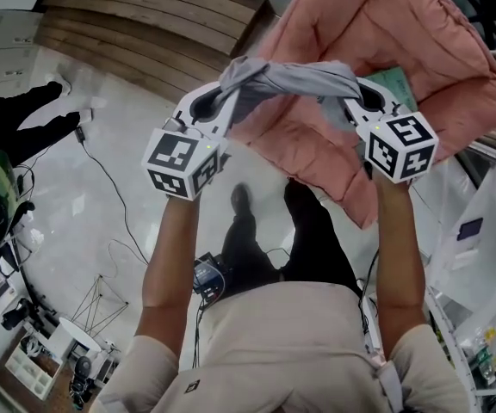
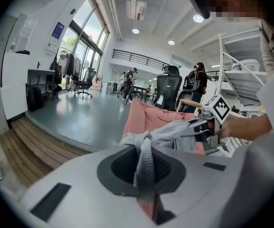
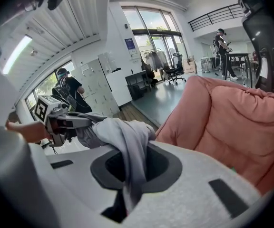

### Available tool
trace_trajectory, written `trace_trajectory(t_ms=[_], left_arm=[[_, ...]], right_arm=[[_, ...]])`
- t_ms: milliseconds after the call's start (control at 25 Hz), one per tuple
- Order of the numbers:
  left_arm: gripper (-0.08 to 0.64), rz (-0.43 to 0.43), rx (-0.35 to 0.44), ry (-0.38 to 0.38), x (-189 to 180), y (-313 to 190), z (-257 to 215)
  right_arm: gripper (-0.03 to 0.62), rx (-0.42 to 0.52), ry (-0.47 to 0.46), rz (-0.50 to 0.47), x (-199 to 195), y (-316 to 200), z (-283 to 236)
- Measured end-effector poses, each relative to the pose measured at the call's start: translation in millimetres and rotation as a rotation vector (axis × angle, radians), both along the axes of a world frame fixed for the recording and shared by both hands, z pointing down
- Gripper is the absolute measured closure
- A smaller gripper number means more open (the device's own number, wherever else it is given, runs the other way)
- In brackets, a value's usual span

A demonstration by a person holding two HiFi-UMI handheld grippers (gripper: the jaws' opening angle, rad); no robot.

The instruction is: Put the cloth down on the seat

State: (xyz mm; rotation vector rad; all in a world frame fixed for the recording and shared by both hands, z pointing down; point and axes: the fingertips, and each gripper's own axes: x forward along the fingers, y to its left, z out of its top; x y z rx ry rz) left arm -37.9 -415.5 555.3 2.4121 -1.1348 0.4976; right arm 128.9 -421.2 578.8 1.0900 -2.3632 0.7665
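L gripper & R gripper each pinched tight on one end of the crumpled grey fabric cloth. Cloth hangs stretched btwn them, held up in the air in front of the pink quilted padded seat; whether it touches the seat can't be told. Glossy pale floor below

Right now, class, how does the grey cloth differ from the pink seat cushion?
The grey cloth is thin, twisted and held up by the left gripper and right gripper; the pink seat cushion is thick, quilted and spread out beneath. The cloth is small; the cushion far larger. Both are soft fabric.
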Motion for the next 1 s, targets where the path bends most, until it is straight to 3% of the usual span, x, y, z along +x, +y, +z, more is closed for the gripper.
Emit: trace_trajectory(t_ms=[1000], left_arm=[[0.541, -0.064, -0.209, -0.079, -10.8, -35.8, 179.1]], right_arm=[[0.563, -0.121, 0.093, -0.03, -5.9, -42.1, 181.4]])
